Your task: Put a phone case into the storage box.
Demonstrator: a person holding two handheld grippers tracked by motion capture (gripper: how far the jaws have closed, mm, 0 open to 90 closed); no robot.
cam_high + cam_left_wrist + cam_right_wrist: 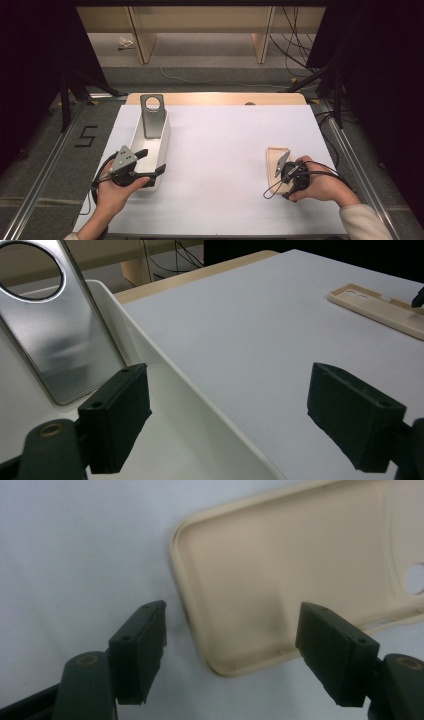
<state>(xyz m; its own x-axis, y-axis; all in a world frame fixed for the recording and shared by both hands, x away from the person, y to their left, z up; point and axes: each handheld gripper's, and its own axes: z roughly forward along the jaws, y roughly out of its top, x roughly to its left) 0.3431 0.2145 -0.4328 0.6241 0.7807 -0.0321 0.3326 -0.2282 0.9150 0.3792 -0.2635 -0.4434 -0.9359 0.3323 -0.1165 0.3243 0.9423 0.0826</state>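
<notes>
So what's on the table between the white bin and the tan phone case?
Nothing: in the high view, only bare white table lies between the white bin and the tan phone case.

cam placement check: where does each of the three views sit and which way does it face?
High view: above the person's side, facing forward and down on the table; both hands and forearms show.
Left gripper view: on the left gripper, facing across the white bin wall; its jaws stand open.
Right gripper view: on the right gripper, facing down at the beige phone case; jaws open.
Shared: all three show that case.
</notes>
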